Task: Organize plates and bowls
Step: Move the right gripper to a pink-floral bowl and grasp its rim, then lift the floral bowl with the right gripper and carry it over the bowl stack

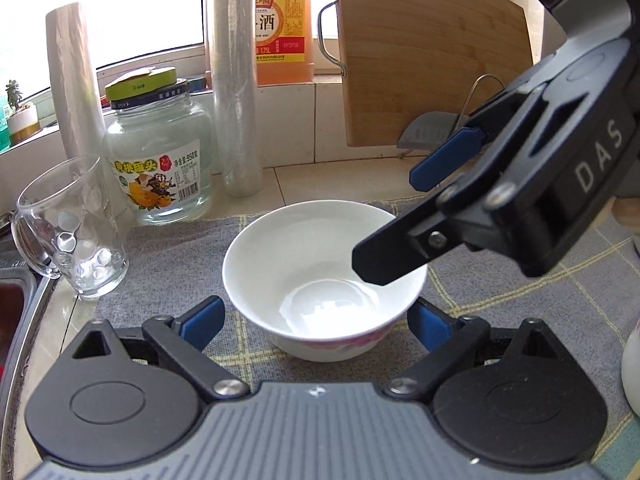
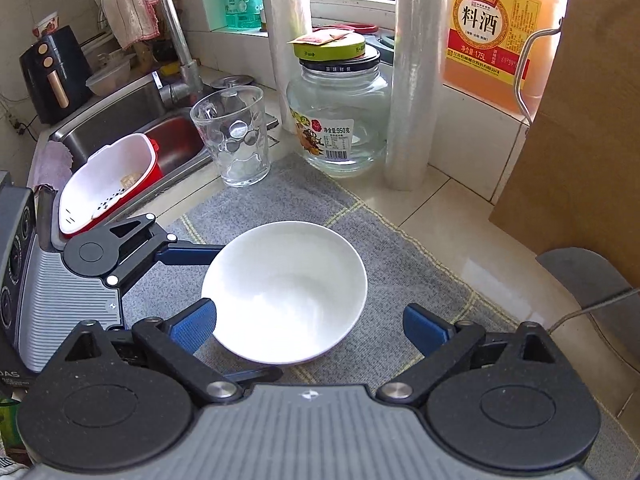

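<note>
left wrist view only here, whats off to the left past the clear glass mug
Observer: A steel sink, with a red-and-white plastic strainer basket leaning in it.
Operator: is my left hand-held gripper round the bowl
Observer: Yes. In the right wrist view the left hand-held gripper is open, with one blue finger on each side of the white ceramic bowl.
Operator: anything on the tap
Observer: A pink-edged white cloth hangs over the metal faucet.

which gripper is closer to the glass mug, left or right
Left. The left gripper sits on the mug's side of the white bowl; the right gripper reaches in from the far side.
</note>
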Tool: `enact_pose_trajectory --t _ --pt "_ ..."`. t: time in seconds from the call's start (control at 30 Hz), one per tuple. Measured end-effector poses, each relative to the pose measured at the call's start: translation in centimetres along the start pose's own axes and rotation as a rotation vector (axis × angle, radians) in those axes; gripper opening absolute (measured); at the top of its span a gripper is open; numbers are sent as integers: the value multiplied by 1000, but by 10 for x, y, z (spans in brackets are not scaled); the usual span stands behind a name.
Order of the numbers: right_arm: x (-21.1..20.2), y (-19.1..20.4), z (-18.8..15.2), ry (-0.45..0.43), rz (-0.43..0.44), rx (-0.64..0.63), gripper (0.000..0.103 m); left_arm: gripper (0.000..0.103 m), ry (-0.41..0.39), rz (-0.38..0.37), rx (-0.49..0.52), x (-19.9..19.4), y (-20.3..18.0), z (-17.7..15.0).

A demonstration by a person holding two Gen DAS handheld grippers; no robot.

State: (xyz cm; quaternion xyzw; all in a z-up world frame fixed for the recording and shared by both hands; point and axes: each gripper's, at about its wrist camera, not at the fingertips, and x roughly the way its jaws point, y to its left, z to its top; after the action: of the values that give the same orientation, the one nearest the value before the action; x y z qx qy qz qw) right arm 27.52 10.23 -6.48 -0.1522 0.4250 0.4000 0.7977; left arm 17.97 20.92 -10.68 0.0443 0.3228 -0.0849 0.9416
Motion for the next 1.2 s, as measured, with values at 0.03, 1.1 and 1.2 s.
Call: enact_pose_trajectory --t 0.03,1.1,1.2 --pt "4 -2 2 3 6 0 97 97 -1 -7 -4 1 1 0" --pt "34 -7 17 45 69 26 69 95 -12 -47 15 -7 2 4" --pt "26 -4 15 37 78 32 69 95 -12 -55 22 -15 0 6"
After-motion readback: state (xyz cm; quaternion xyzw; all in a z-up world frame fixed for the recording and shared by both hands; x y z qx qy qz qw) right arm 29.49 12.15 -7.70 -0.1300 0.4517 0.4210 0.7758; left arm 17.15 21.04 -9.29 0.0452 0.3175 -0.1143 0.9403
